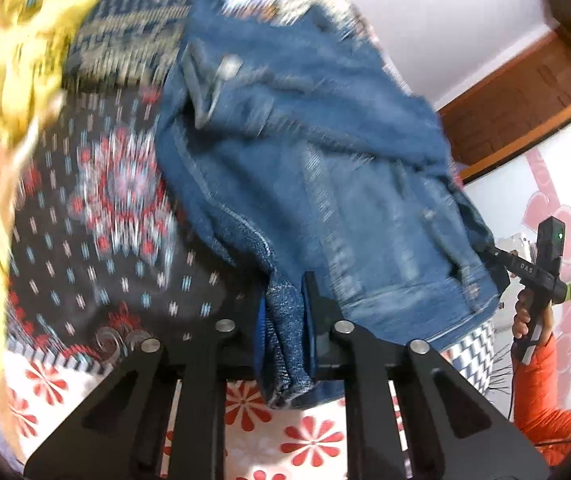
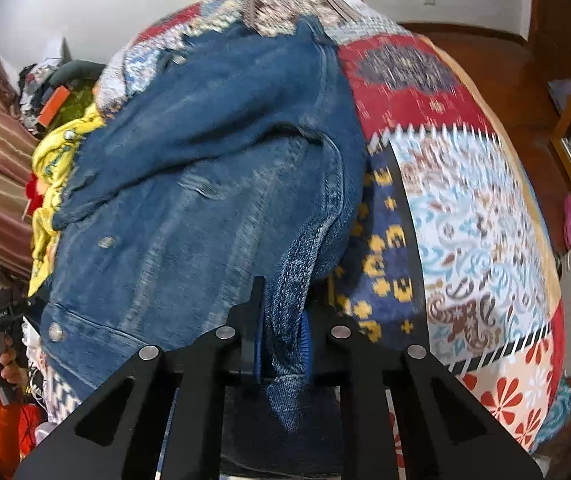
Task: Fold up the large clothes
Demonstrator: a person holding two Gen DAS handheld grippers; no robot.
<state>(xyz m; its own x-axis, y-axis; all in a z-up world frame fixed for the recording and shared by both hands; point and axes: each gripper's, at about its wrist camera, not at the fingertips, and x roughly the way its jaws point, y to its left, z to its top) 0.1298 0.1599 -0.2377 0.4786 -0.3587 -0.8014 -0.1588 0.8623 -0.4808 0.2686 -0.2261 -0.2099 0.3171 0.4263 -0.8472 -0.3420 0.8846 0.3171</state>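
— Patchwork bedspread [image 2: 465,200] under the denim jacket [image 2: 205,184]; we see our right gripper [image 2: 283,344] clamping its hem.

— Beside that jacket [image 1: 305,160], we see only here our left gripper [image 1: 285,332] pinching denim.

One blue denim jacket [image 1: 325,184] lies on one patchwork bedspread [image 2: 465,208], and one heap of yellow cloth [image 2: 51,168] sits beside it; whether that heap is a single garment cannot be told. Two black grippers are in play, the left gripper [image 1: 285,320] and the right gripper [image 2: 283,332], each with two fingers pinched on a fold of denim. Three metal buttons show on the jacket front in the right wrist view, and one orange sleeve [image 1: 541,392] appears at the edge
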